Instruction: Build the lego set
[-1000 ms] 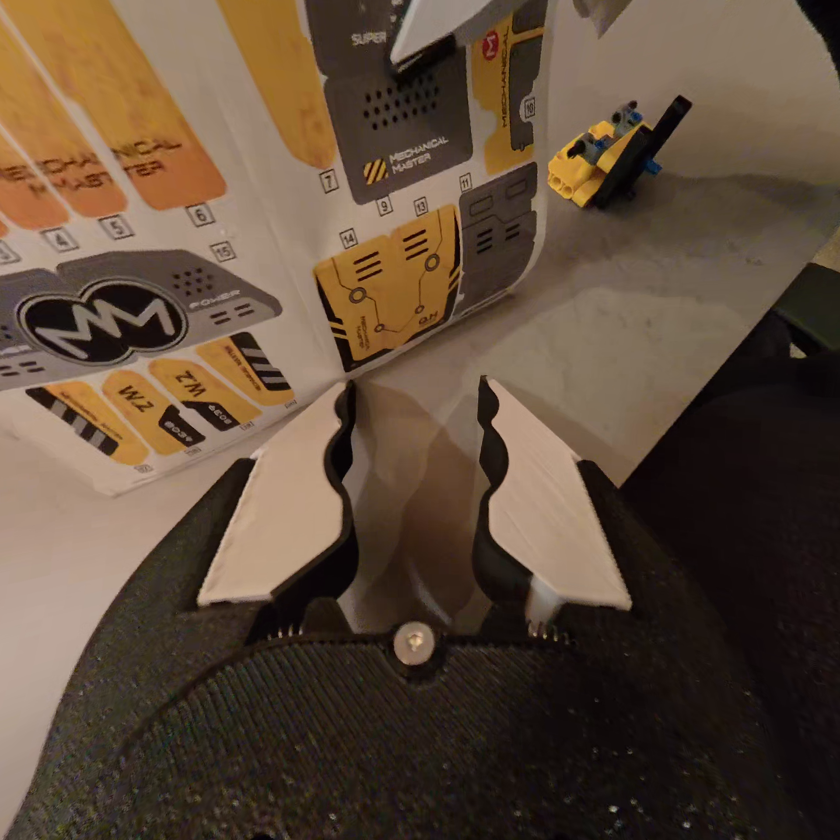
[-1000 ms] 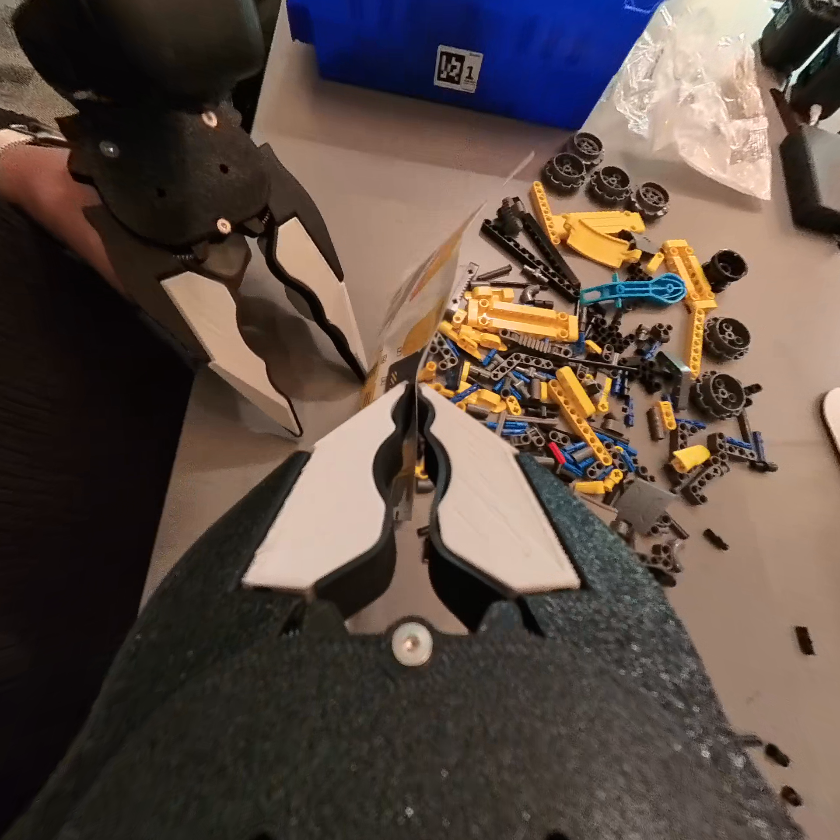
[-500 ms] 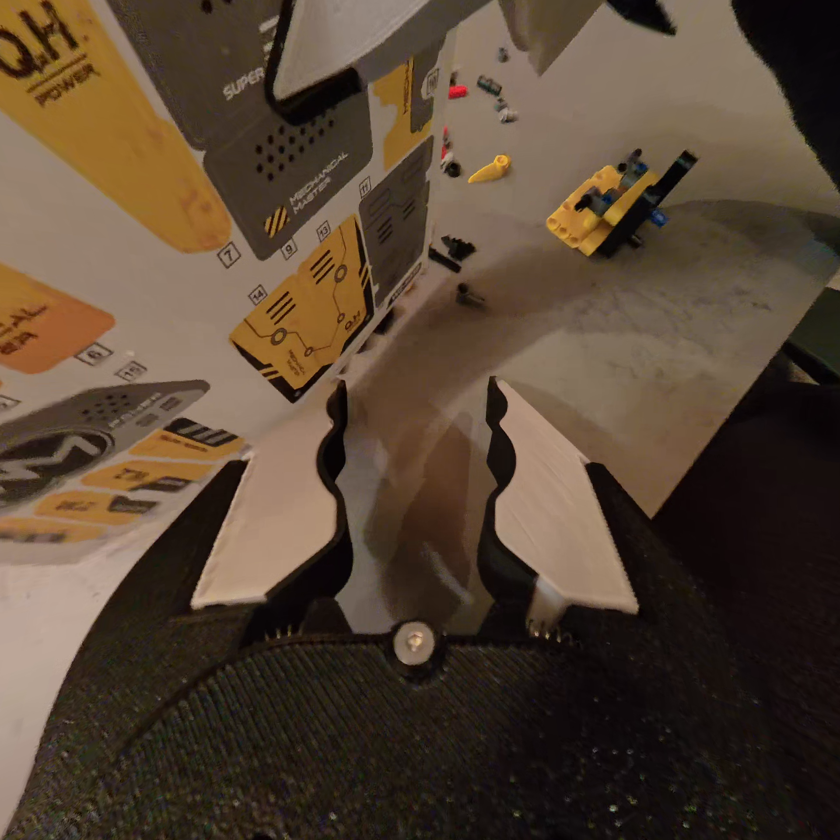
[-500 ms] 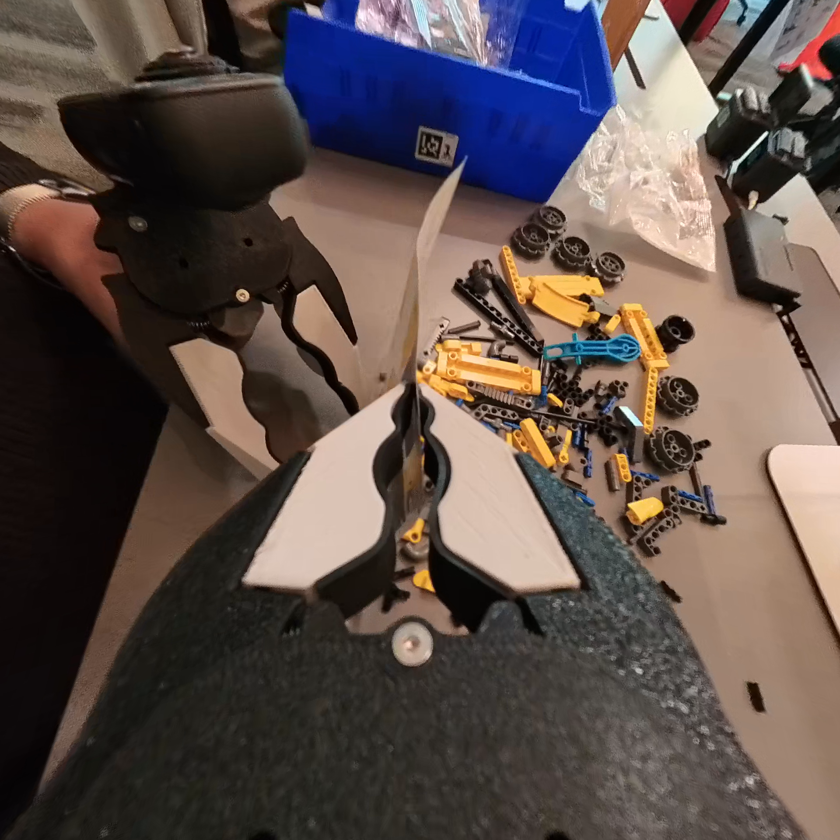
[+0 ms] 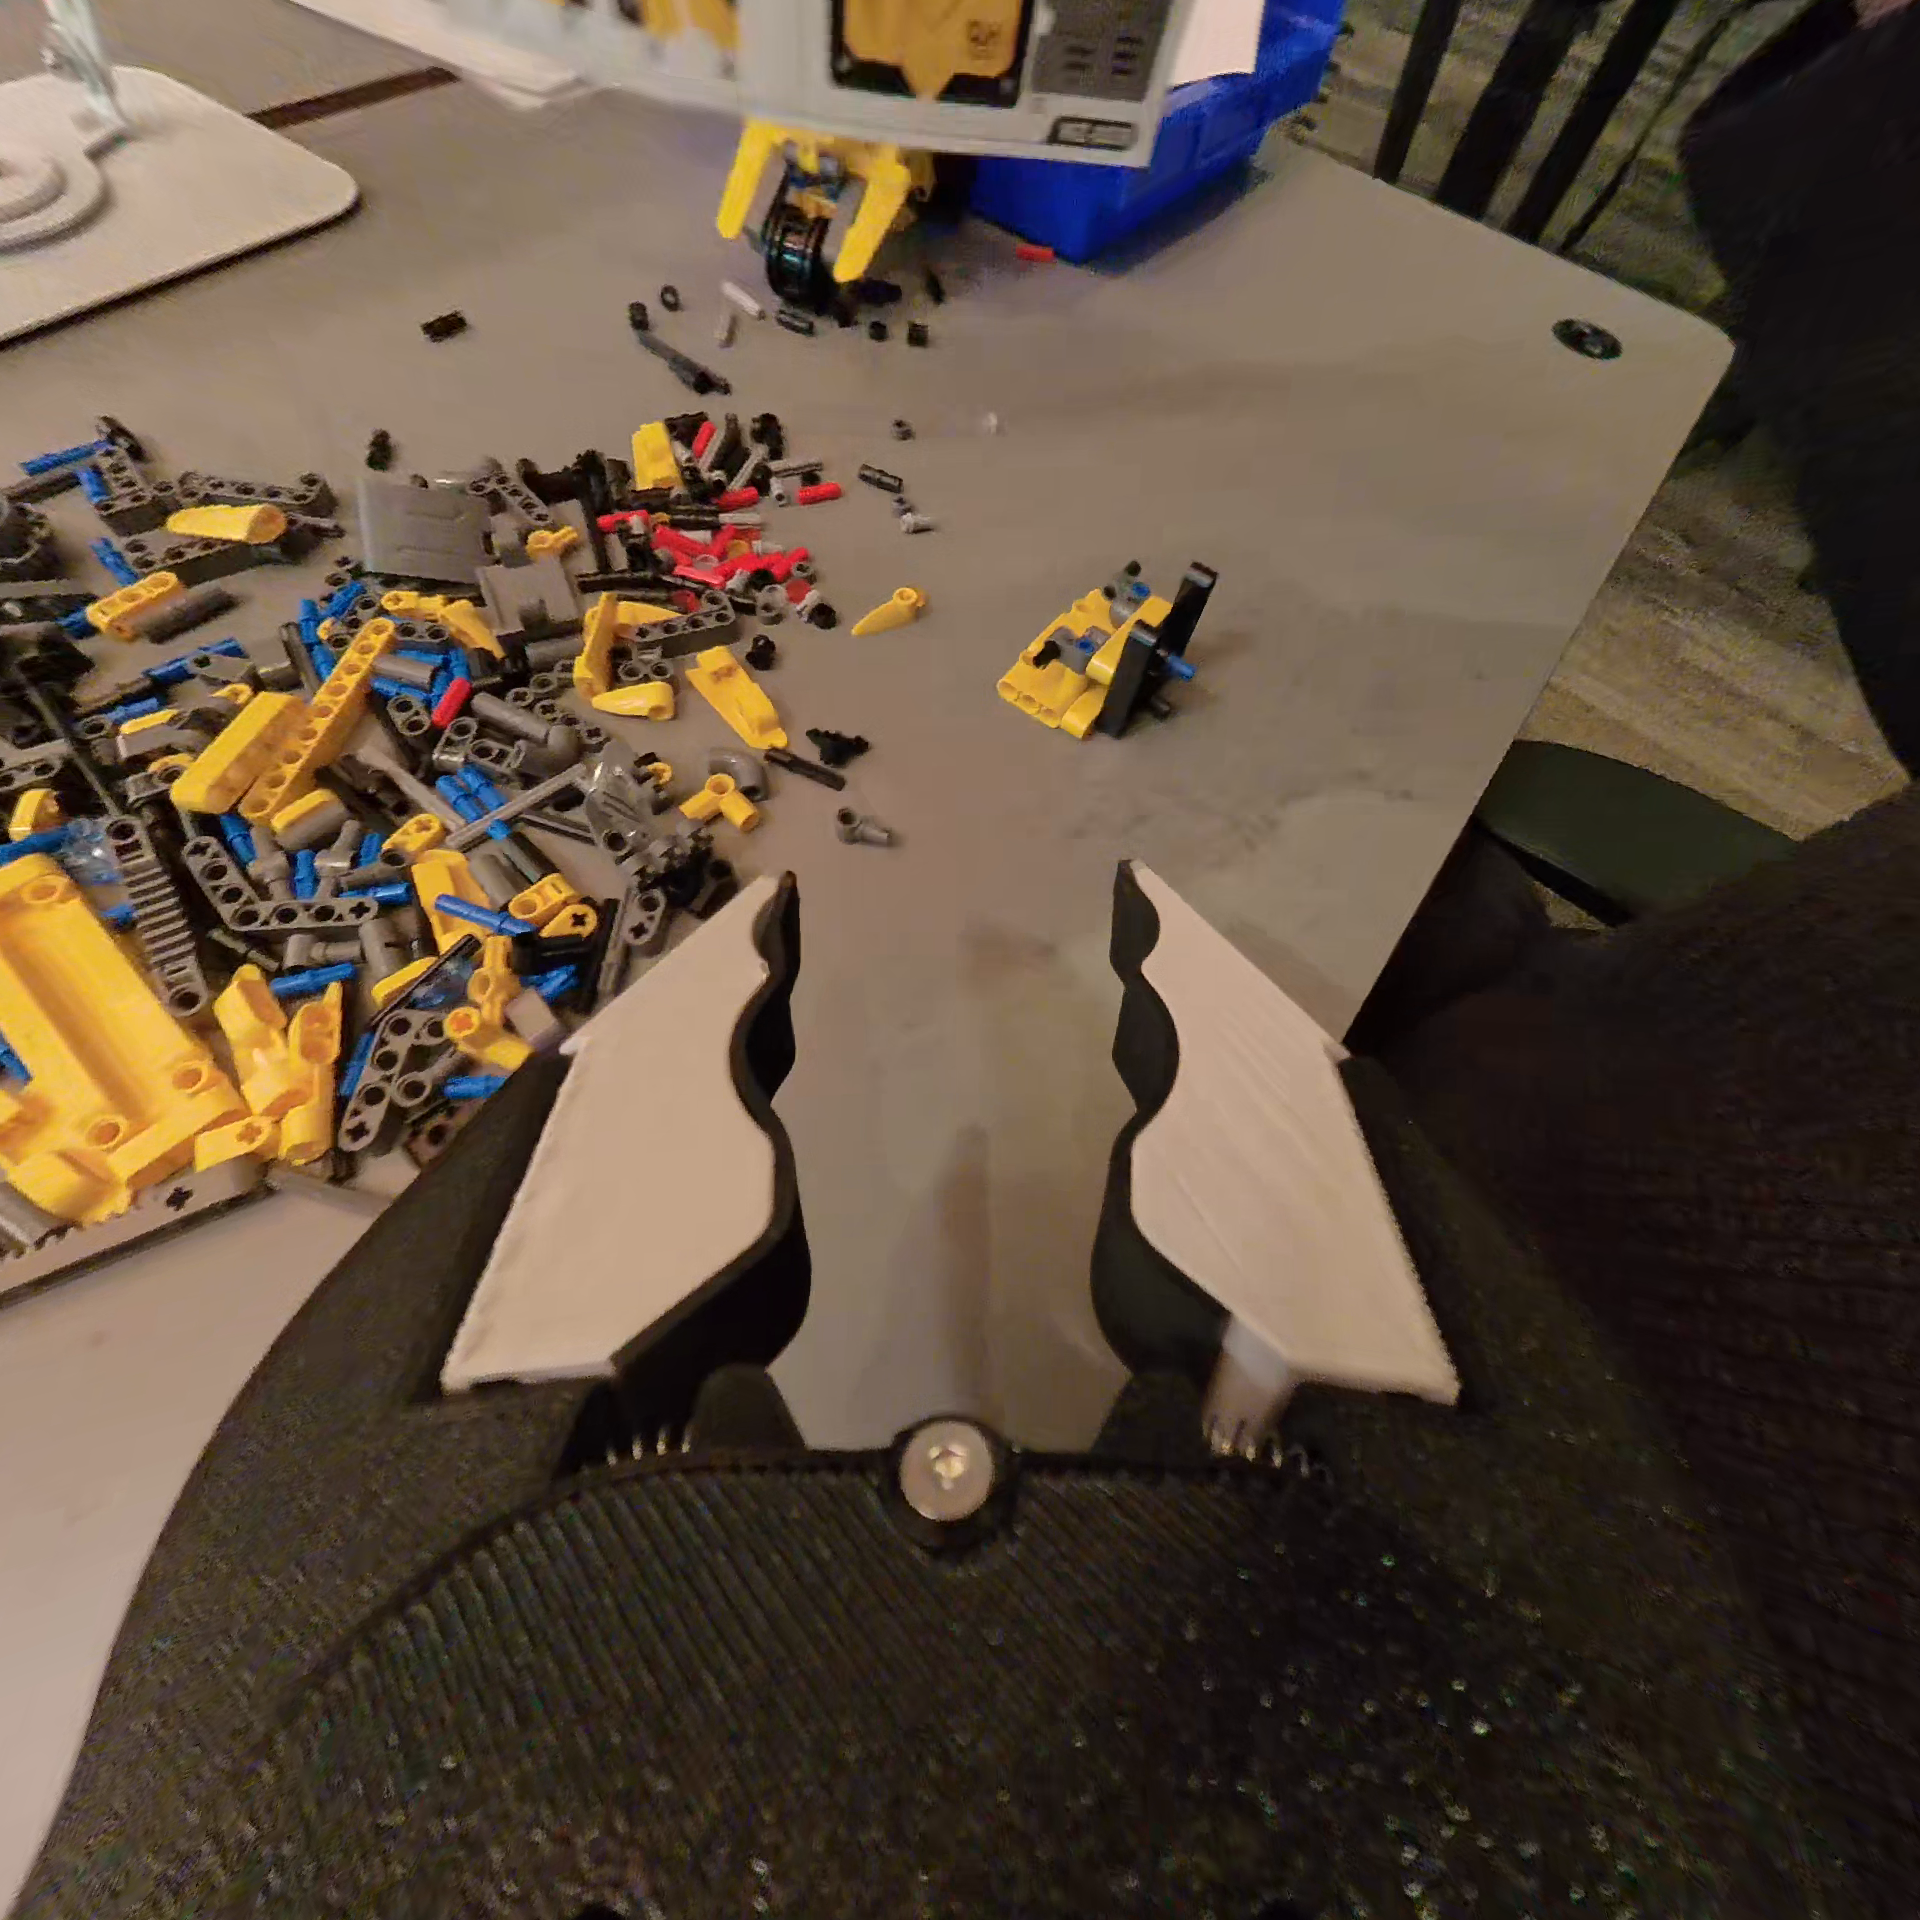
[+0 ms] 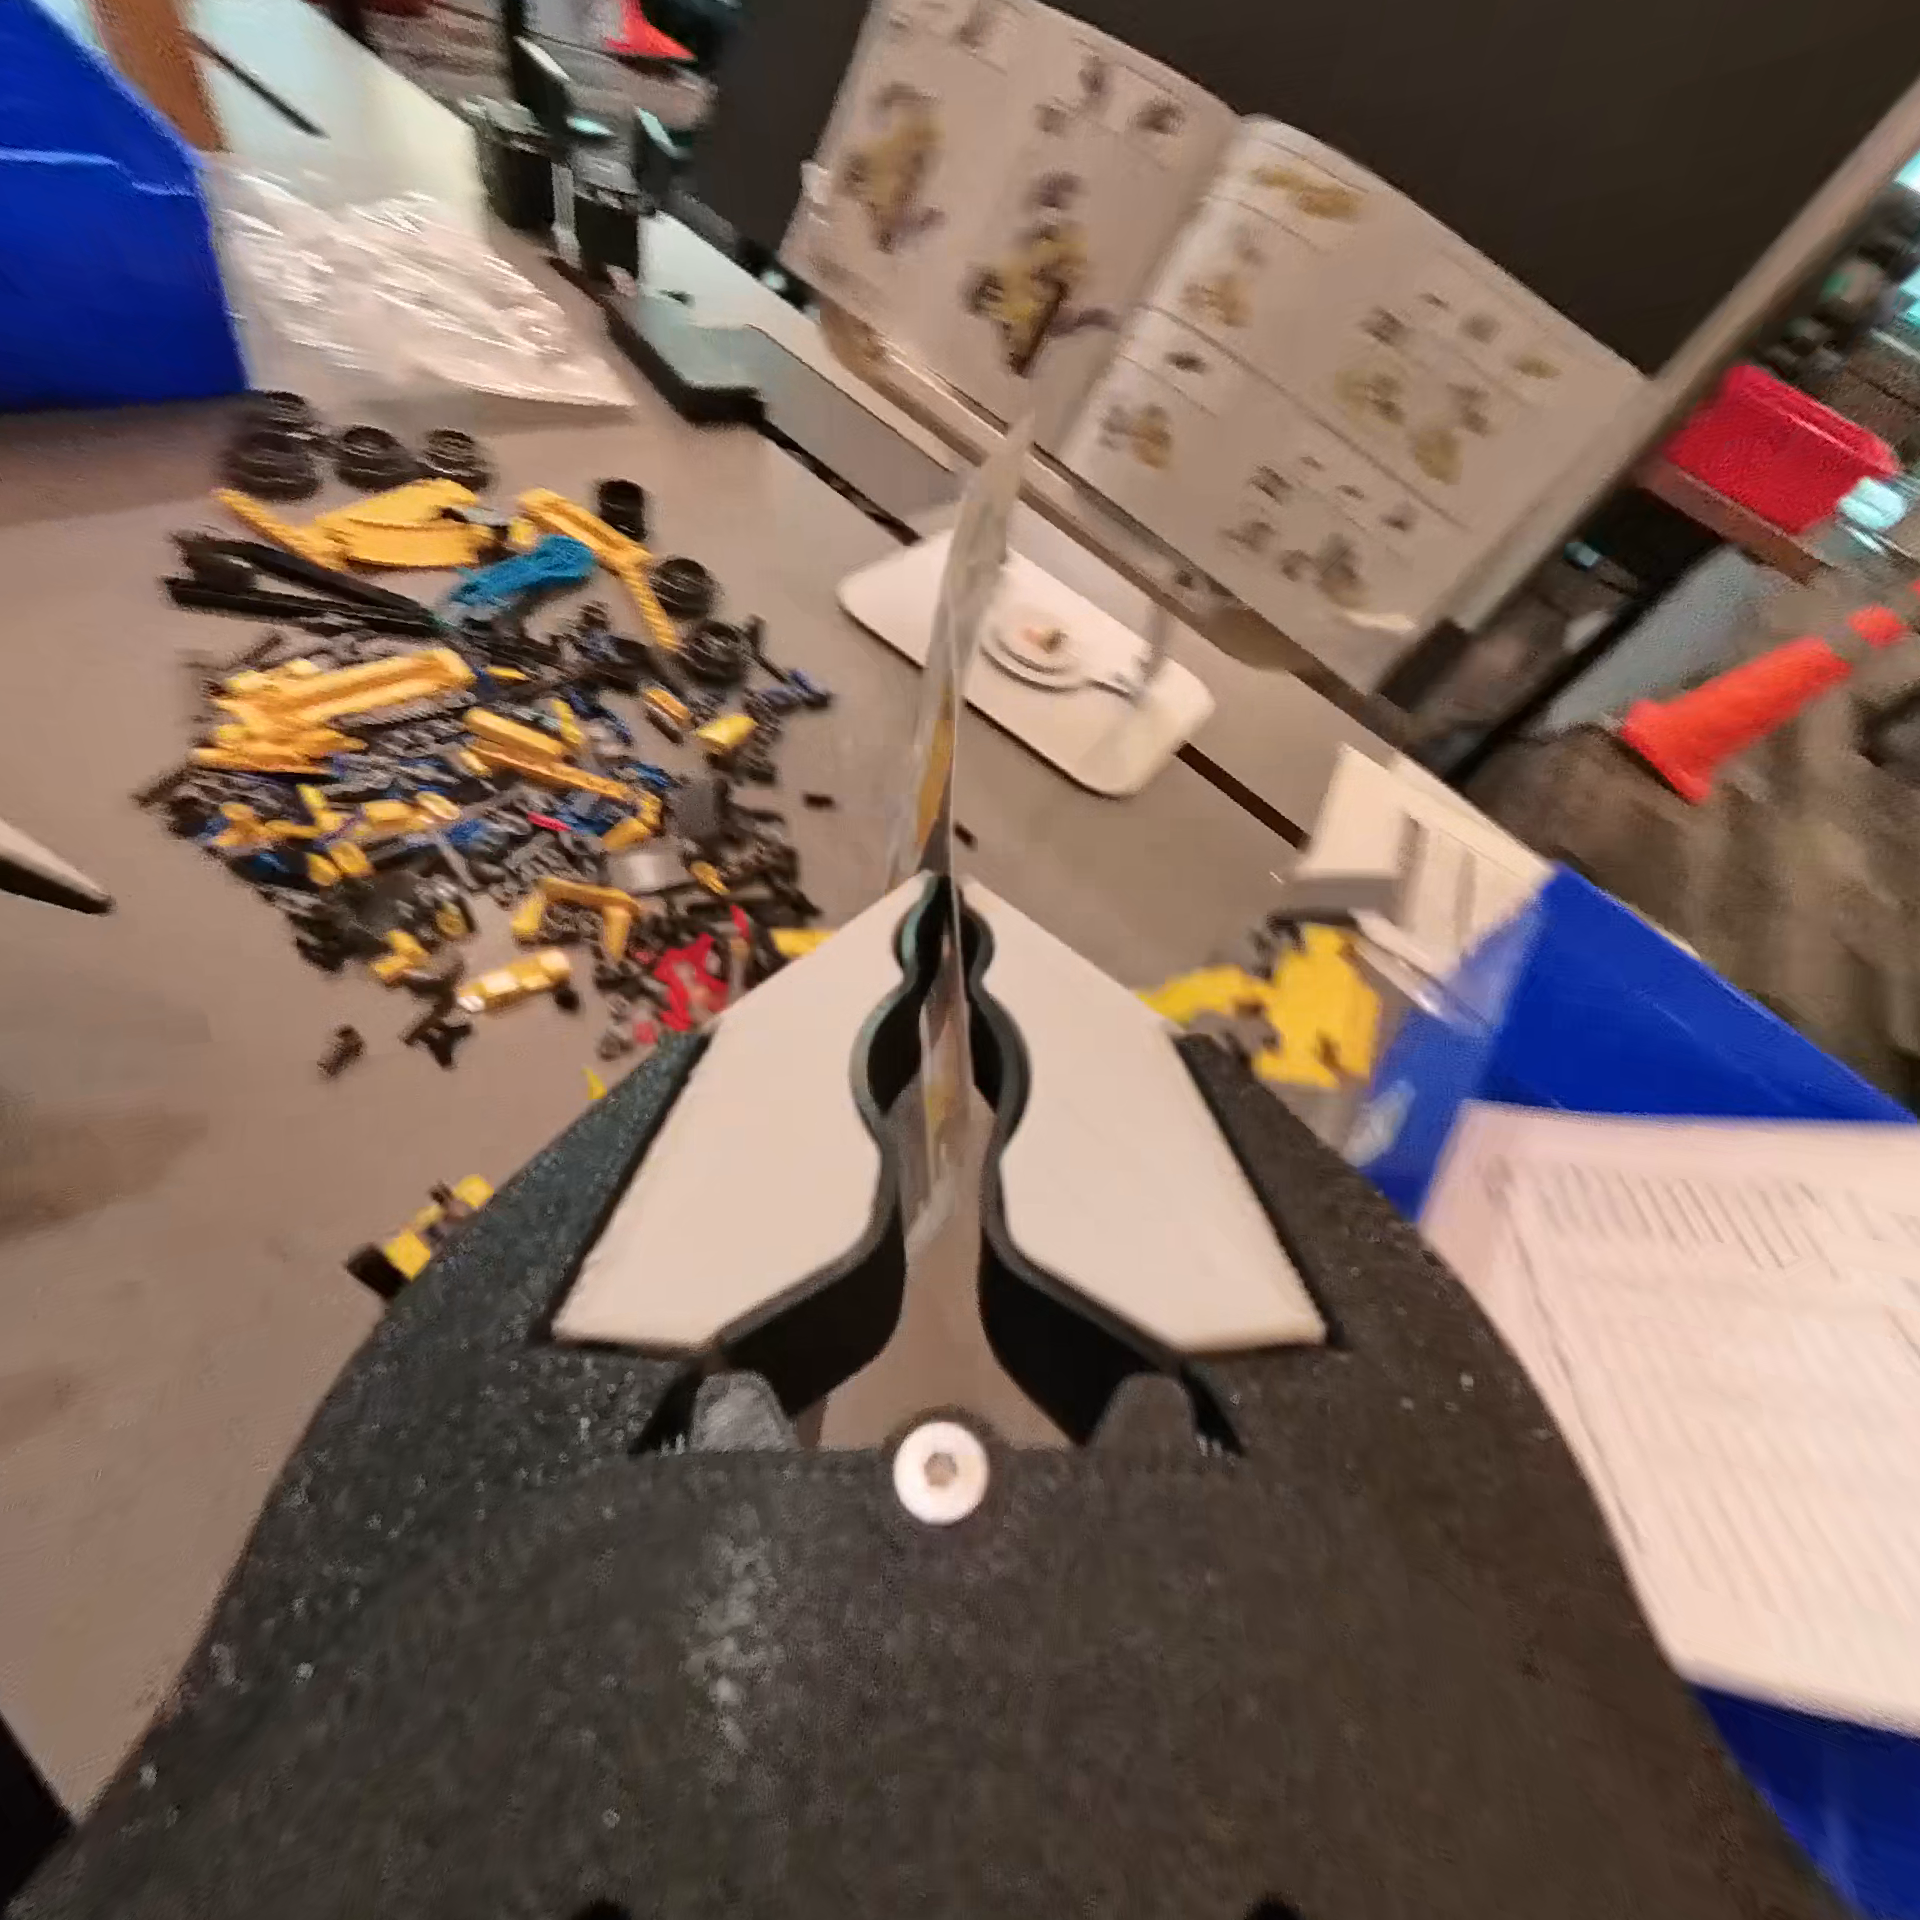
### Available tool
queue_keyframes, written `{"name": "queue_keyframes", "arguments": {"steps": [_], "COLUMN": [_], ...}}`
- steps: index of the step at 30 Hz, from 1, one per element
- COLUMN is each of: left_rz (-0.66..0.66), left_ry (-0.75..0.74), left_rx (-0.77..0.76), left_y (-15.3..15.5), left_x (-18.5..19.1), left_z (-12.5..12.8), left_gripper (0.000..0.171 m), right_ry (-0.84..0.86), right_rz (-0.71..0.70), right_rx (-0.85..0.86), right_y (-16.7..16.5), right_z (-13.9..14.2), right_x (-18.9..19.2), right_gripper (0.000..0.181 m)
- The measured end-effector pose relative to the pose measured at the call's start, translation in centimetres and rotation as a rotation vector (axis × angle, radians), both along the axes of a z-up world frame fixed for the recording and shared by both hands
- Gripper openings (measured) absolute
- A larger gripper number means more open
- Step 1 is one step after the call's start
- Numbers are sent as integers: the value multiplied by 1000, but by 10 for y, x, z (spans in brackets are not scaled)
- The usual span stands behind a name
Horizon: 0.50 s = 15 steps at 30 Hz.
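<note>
Leftmost, we see the pile of loose bricks (image 5: 343,790) spread over the grey bench (image 5: 1299,436), its near edge just beside the left finger (image 5: 644,1143) of our left tool (image 5: 956,894). That tool hangs over bare bench with its jaws apart and nothing between them. Ahead and to its right stands a small yellow and black assembly (image 5: 1101,665), well apart from the fingertips. At the far edge, the sticker sheet (image 5: 935,73) hangs in front of a blue bin (image 5: 1122,197).

Our right tool (image 6: 943,883) is clamped on the sticker sheet (image 6: 951,665), which stands edge-on and upright from its tips. Only this blurred view shows an open instruction booklet (image 6: 1247,312) propped behind a white stand base (image 6: 1039,675), a printed page (image 6: 1714,1403) at the right, and an orange cone (image 6: 1745,707) on the floor.
</note>
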<state>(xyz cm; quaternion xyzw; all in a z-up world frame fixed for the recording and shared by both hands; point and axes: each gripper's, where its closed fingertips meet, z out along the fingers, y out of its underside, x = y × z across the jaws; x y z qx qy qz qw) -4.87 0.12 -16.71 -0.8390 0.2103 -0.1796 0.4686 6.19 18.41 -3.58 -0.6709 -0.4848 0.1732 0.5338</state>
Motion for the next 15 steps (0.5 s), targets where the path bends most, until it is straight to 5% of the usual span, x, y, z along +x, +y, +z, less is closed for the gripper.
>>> {"name": "queue_keyframes", "arguments": {"steps": [6, 12, 15], "left_rz": [-55, -112, -164], "left_ry": [-2, 12, 9], "left_rx": [20, 59, 79], "left_y": [6, 24, 35], "left_x": [25, 48, 61], "left_z": [7, 18, 25], "left_gripper": [64, 73, 75], "right_ry": [-45, -51, -25], "right_rz": [-192, -271, -183], "right_rx": [14, -14, -16], "right_y": [-1, -18, -39], "right_z": [-14, -39, -45], "right_x": [79, 111, 108], "right_gripper": [0, 0, 0]}}
